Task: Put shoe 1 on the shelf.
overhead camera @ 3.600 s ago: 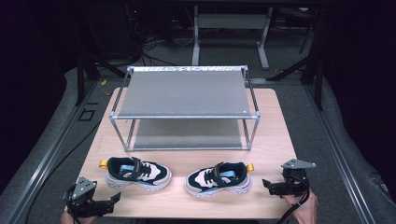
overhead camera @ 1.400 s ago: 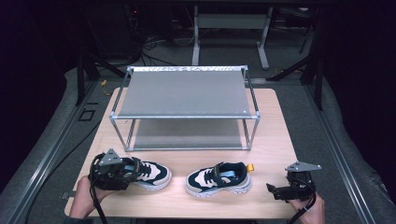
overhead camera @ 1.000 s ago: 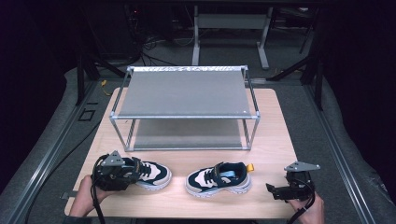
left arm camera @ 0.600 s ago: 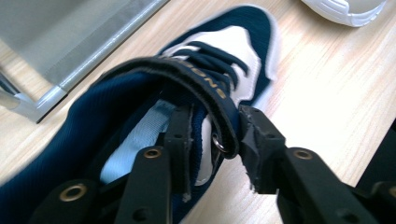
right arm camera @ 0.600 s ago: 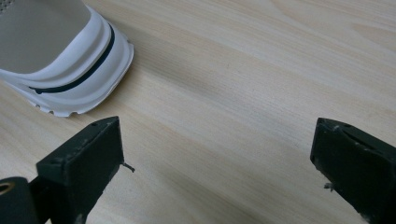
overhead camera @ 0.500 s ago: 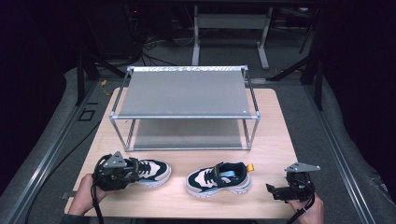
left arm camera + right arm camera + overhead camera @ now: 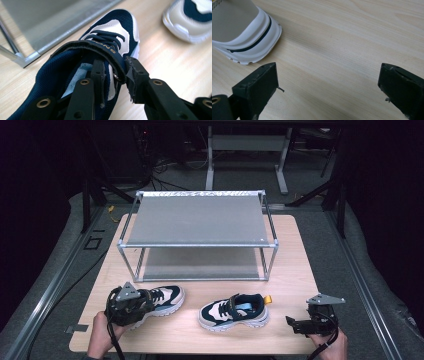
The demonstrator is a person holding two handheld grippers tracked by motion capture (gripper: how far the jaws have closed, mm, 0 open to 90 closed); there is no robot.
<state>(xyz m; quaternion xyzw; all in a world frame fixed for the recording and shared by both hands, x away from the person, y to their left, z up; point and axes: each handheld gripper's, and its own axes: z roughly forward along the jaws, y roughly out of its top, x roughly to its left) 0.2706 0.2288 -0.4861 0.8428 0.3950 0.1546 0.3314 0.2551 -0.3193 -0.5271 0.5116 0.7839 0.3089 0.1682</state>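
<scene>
A navy and white left shoe [image 7: 162,298] lies at the table's front left, its toe toward the right. My left gripper [image 7: 131,306] is shut on it [image 7: 112,30]. One jaw is inside the opening and the other outside, and they pinch the side wall and strap [image 7: 116,67]. The matching right shoe [image 7: 234,311] with a yellow heel tab lies mid-front, free. Its toe [image 7: 190,17] shows in the left gripper view, and its white sole [image 7: 242,32] in the right gripper view. My right gripper [image 7: 295,323] rests near the front right corner, open [image 7: 329,80] over bare wood.
A metal two-tier rack [image 7: 200,220] with grey mesh shelves stands across the back half of the wooden table [image 7: 295,270]; its lower frame corner [image 7: 25,58] is close beside the held shoe. Dark floor and rails surround the table.
My left gripper has settled onto the left shoe, and the shoe's toe has swung a little toward the rack. The right gripper and right shoe have stayed put.
</scene>
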